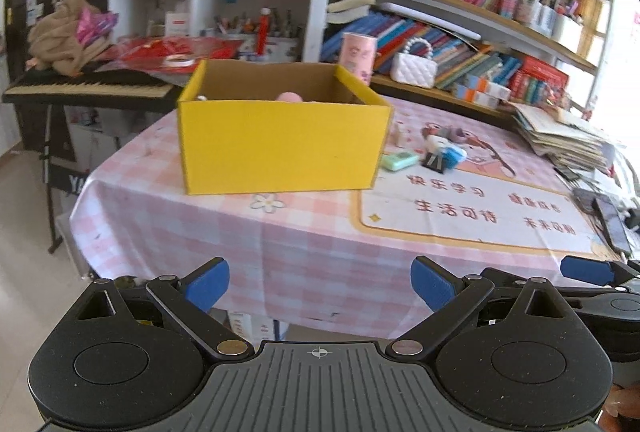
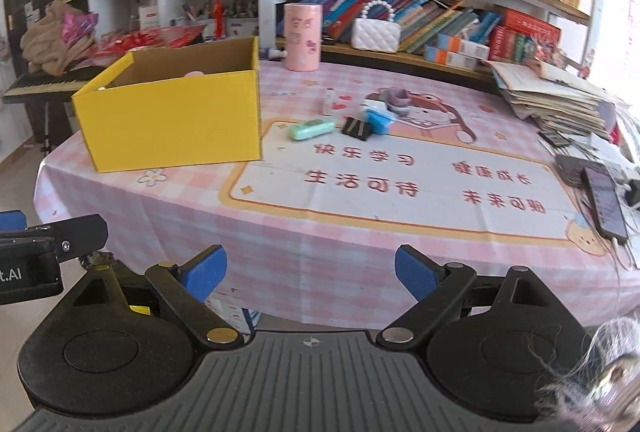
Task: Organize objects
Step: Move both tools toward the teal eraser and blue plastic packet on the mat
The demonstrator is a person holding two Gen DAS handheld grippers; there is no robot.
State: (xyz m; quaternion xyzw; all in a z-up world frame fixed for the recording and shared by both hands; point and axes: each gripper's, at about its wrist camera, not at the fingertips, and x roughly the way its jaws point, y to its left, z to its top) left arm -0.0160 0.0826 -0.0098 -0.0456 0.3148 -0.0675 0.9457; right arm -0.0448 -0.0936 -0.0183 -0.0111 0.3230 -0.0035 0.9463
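Observation:
An open yellow cardboard box (image 1: 280,145) stands on the pink checked tablecloth; it also shows in the right wrist view (image 2: 172,115). A pink object (image 1: 290,97) lies inside it. To the box's right lie a mint green case (image 2: 311,129), a black binder clip (image 2: 357,129), a blue and white item (image 2: 380,115), a purple item (image 2: 396,99) and a small bottle (image 2: 329,100). My left gripper (image 1: 320,284) is open and empty at the table's near edge. My right gripper (image 2: 310,274) is open and empty, beside the left one.
A pink tin (image 2: 302,36) and a white quilted handbag (image 2: 376,31) stand at the back. A stack of papers (image 2: 560,99) and a phone (image 2: 604,199) lie at the right. Bookshelves fill the back wall. A keyboard piano (image 1: 88,87) stands at the left.

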